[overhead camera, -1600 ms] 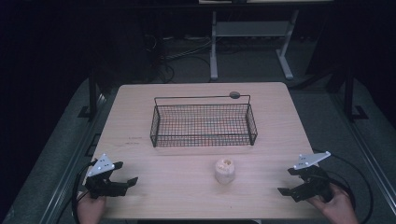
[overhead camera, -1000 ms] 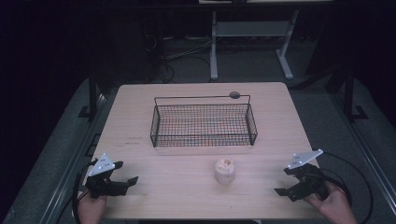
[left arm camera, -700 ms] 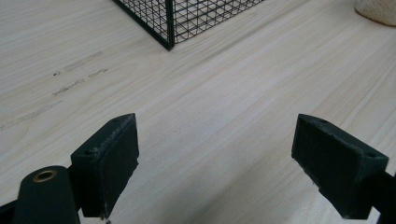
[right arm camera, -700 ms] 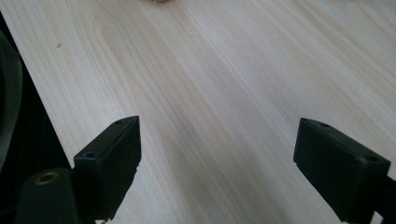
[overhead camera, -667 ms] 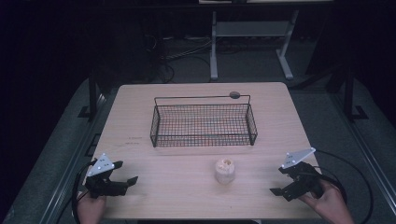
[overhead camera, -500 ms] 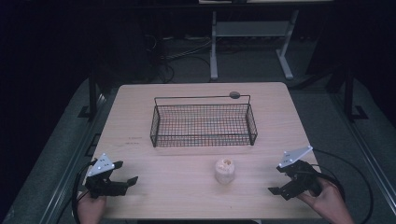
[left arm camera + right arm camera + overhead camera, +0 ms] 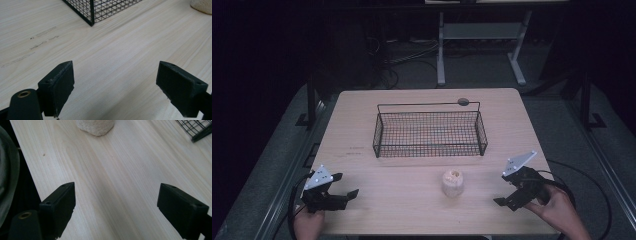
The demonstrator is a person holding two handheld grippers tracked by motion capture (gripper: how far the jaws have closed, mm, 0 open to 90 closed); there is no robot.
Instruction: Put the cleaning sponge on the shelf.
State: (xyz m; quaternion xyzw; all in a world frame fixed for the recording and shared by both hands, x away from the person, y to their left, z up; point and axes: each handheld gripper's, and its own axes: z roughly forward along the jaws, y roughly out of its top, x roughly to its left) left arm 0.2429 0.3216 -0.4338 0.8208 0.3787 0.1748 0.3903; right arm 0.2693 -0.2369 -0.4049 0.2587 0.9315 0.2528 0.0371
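Right gripper (image 7: 507, 196) sits at the near right of the bench (image 7: 362, 125), jaws spread wide w/ nothing between them, pointed toward the little pale roll (image 7: 452, 182) (looks like a fuzzy, twine-ish cylinder, standing upright, can't tell exactly what it's made of). The roll is on the bench just in front of the wire basket (image 7: 430, 132), nearer the person, a bit right of centre and well apart from both grippers. Left gripper (image 7: 346, 190) is parked at the near left, also wide open and empty.

Probably the reach-in step for the right one. To do it well imo: keep the jaws level w/ the roll's mid-height, come in straight so both pads straddle it evenly, don't nudge it over before closing. It's soft-looking so a gentle squeeze should do, then lift clear of the basket rim.

No brands, labels or readable text anywhere, just faint scuff marks on the wood.
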